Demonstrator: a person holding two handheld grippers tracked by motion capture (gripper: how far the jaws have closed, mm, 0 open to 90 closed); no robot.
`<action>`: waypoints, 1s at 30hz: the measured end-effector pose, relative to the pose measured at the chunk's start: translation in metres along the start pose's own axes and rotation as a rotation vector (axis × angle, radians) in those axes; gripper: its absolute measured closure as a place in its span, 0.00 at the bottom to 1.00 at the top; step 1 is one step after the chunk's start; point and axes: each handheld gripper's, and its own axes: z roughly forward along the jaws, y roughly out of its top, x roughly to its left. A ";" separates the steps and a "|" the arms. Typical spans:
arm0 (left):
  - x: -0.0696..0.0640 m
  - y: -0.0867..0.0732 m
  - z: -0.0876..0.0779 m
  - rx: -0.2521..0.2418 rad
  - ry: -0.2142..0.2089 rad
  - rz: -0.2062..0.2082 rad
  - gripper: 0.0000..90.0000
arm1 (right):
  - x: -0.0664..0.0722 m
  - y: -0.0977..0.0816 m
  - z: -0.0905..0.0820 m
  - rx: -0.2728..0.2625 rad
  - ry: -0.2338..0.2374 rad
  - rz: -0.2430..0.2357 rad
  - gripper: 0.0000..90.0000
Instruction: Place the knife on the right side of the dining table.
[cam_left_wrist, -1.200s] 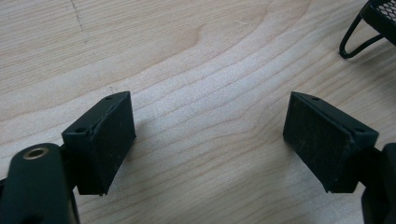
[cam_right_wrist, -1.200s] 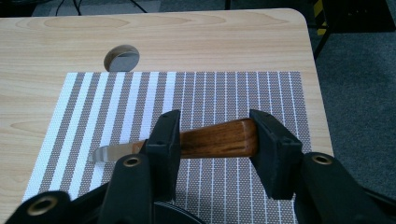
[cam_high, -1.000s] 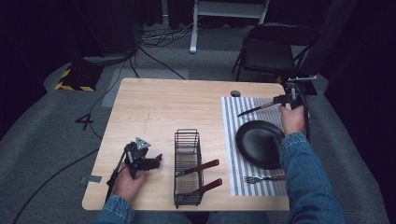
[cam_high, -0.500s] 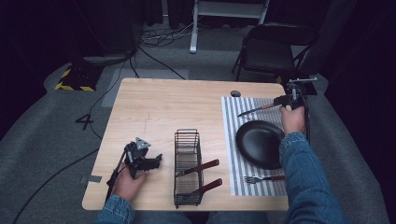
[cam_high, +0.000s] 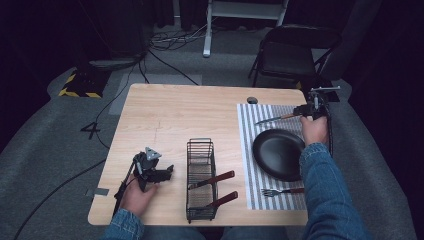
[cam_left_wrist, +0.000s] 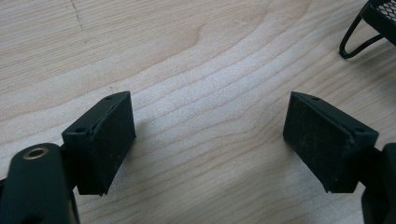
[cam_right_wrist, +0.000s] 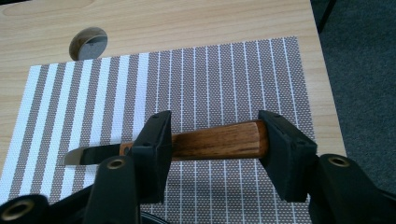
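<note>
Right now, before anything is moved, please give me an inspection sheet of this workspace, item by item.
Surface: light wooden table, a round hole near its far edge.
Job's things: striped placemat; black plate and fork on it; wire basket with two wooden-handled utensils sticking out.
Clutter: nothing seen.
Grippers: left gripper open over bare wood; right gripper holds a knife by its wooden handle above the placemat.
Cables: one trails from the left gripper; more cross the floor.
Surroundings: grey floor, black chair.

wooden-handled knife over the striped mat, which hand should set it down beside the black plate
Right. The right gripper already holds the wooden-handled knife above the striped placemat, next to the black plate. The left gripper is open, beyond the wire basket.
</note>
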 end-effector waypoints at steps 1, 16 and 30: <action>0.000 0.000 0.000 0.000 0.001 0.000 0.19 | -0.001 -0.001 0.002 0.001 0.000 0.007 0.50; 0.000 0.000 0.000 0.000 0.000 0.000 0.19 | -0.012 -0.003 0.016 0.025 0.016 0.070 0.48; 0.000 0.000 0.000 0.001 0.000 0.001 0.19 | -0.013 -0.004 0.022 0.007 0.001 0.073 0.47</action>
